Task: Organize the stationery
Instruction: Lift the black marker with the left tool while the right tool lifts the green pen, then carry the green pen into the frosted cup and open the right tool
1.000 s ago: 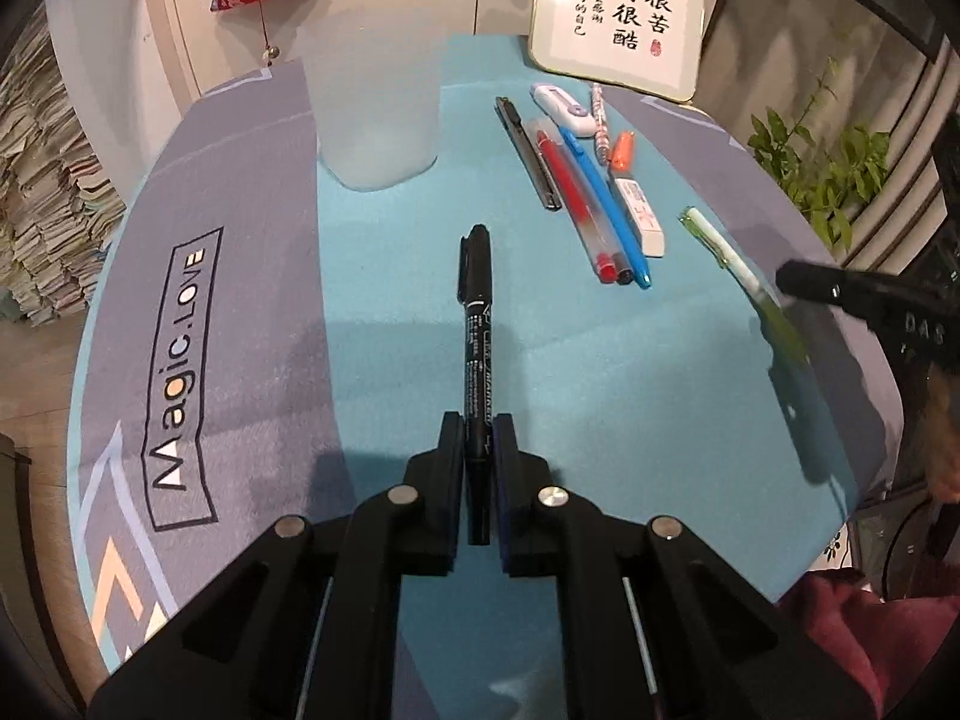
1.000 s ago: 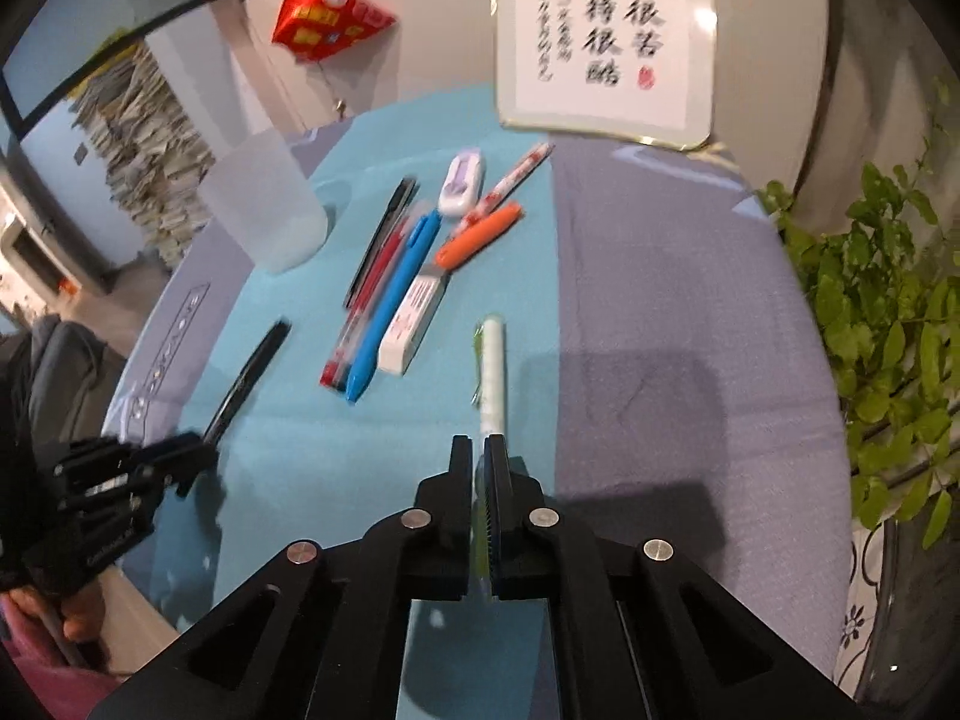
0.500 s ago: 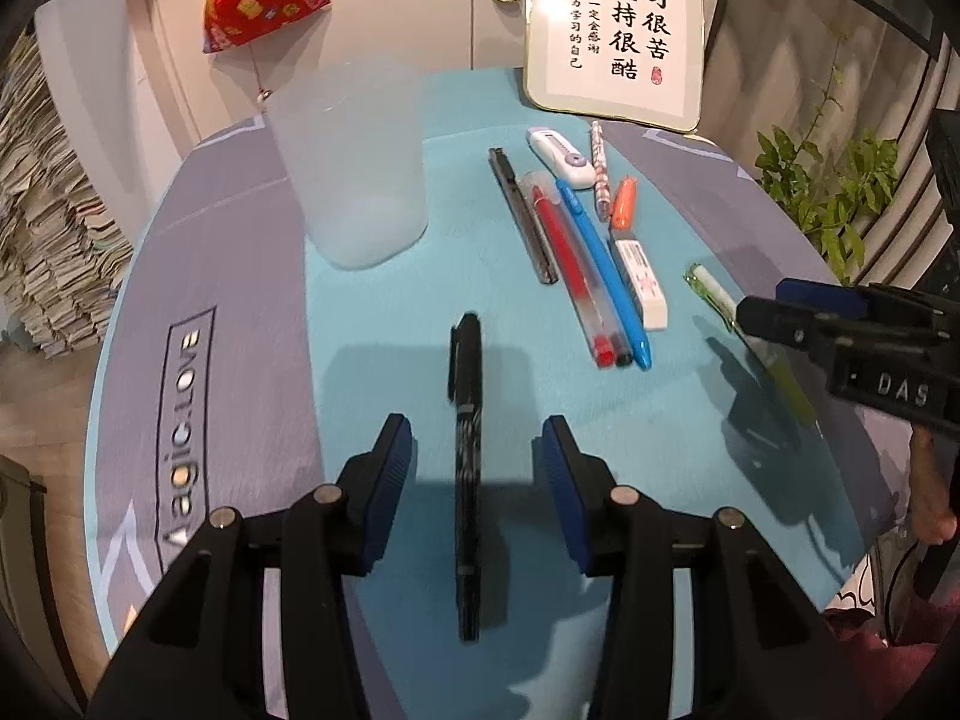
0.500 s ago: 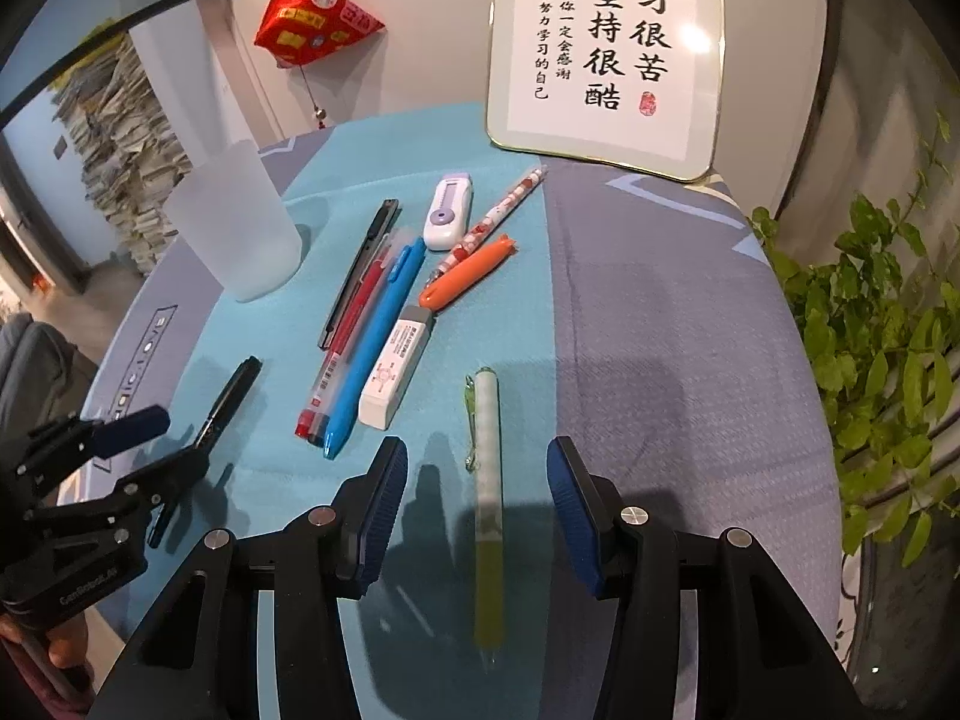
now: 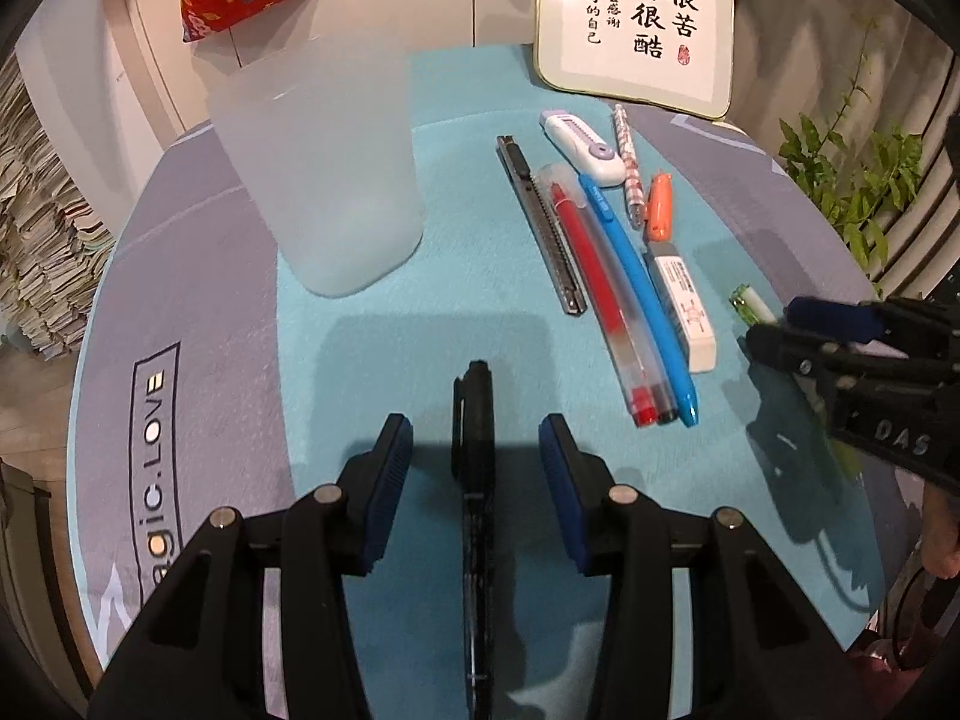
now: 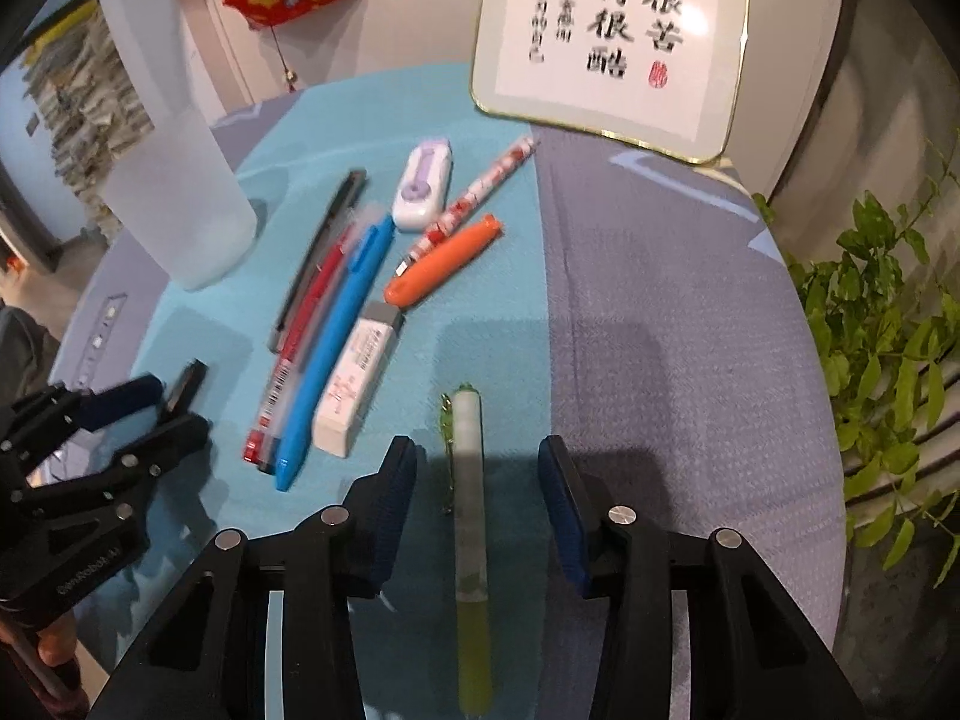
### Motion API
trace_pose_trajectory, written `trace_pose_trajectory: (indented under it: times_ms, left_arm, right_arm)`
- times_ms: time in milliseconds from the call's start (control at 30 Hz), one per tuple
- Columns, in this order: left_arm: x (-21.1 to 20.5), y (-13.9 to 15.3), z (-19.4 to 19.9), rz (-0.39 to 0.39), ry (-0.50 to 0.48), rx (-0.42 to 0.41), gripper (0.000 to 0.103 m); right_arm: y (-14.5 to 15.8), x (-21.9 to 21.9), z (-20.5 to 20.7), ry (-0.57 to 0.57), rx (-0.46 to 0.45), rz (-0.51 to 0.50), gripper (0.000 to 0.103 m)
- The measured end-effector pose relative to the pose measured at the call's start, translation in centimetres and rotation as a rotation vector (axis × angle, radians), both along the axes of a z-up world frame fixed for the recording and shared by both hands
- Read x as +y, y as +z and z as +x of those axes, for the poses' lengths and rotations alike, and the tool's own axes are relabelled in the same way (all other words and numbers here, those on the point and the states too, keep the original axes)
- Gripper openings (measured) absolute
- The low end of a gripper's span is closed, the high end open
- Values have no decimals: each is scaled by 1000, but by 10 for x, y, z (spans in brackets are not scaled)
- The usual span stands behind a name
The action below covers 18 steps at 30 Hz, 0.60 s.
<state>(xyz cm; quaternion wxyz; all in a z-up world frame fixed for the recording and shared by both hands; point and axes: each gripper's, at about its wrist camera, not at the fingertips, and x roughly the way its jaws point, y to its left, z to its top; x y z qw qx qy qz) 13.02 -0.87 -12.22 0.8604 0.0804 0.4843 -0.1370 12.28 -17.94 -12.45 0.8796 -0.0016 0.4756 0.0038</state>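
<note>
We're barely started: the frosted cup point(image 5: 324, 180) near the table's far edge looks empty, our left gripper point(image 5: 474, 444) spread wide astride the black marker point(image 5: 477, 480), our right gripper point(image 6: 477, 468) likewise released over the green pen point(image 6: 469, 516).

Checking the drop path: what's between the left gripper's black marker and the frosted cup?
Nothing. In the left wrist view, only bare teal mat lies between the black marker tip and the frosted cup; the pen row lies off to the right.

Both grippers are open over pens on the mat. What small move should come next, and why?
Probably close the left gripper on the black marker. It lies between the open jaws, untouched, and the frosted cup stands empty just ahead. The right gripper likewise straddles the green pen.
</note>
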Motion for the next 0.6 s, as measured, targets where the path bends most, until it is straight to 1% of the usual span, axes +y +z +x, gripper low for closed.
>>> trace_pose_trajectory:
  times_ms: [33,67,100,133,167,267,333,600]
  left_arm:
    - [0,0,0,-5,-6,-3,40]
    - [-1,0,0,-9,-12,-5,34]
    - [-2,1,-1,-13,-24,-11,25]
    - [-3,1,-2,-13,-29,-13,19]
    - [-4,1,-3,-17,-34,-11,12]
    - [-4,1,-3,-29,-23,1,12]
    - [0,8,-6,-63,-14,0,12]
    - [4,55,-40,-108,-7,-127,12]
  right_arm:
    - [0,1,1,0,-8,-16,43]
    - [-1,2,2,1,-2,-27,42]
    - [-1,4,2,4,-6,-44,35]
    - [0,7,2,8,-14,-65,28]
    - [0,10,2,26,-17,-66,14]
    - [2,10,1,36,-5,-34,14]
    - [7,6,-3,39,-13,27,14]
    - [50,2,-45,63,-162,106,14]
